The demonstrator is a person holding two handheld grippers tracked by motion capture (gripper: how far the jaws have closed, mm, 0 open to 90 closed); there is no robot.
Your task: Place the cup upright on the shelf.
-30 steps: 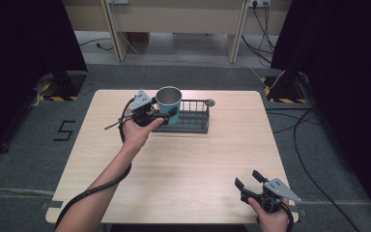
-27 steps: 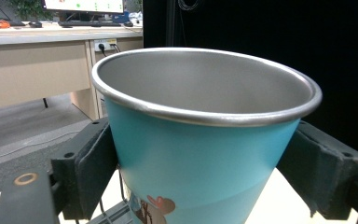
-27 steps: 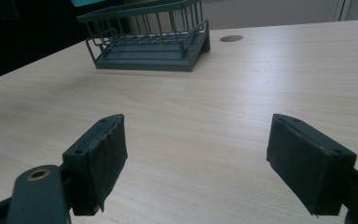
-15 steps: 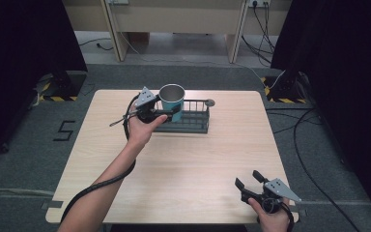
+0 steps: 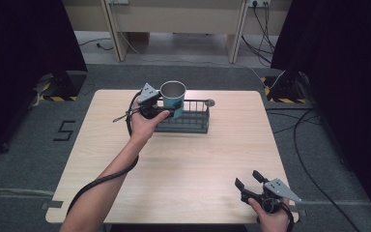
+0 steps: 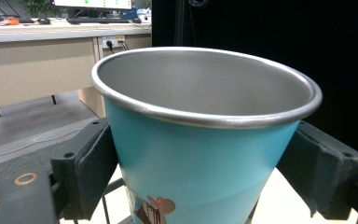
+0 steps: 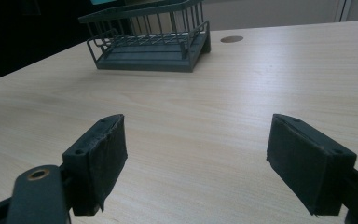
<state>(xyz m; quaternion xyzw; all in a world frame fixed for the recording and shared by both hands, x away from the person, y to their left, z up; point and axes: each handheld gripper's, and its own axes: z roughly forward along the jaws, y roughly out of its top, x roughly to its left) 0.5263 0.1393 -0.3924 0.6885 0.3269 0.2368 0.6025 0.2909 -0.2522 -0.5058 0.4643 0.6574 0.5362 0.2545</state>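
A teal metal cup (image 5: pixel 173 98) with a silver rim stands upright and empty between the jaws of my left gripper (image 5: pixel 170 112), which is shut on its lower wall. In the left gripper view the cup (image 6: pixel 200 154) is close up, with a black pad (image 6: pixel 91 175) pressed on each side. The cup is at the left end of a dark wire rack (image 5: pixel 189 121); whether it touches the rack I cannot tell. My right gripper (image 5: pixel 250 182) is open near the table's front right corner, and nothing lies between its pads (image 7: pixel 103 158).
The light wooden table (image 5: pixel 174 174) has a small grey round disc (image 5: pixel 209 102) at the rack's far right corner. The rack (image 7: pixel 149 39) lies well ahead of the right gripper. Dark floor, cables and desks surround the table.
My left gripper has carried the cup slightly to the right and farther away, toward the rack's left end. The right gripper has stayed still and open.
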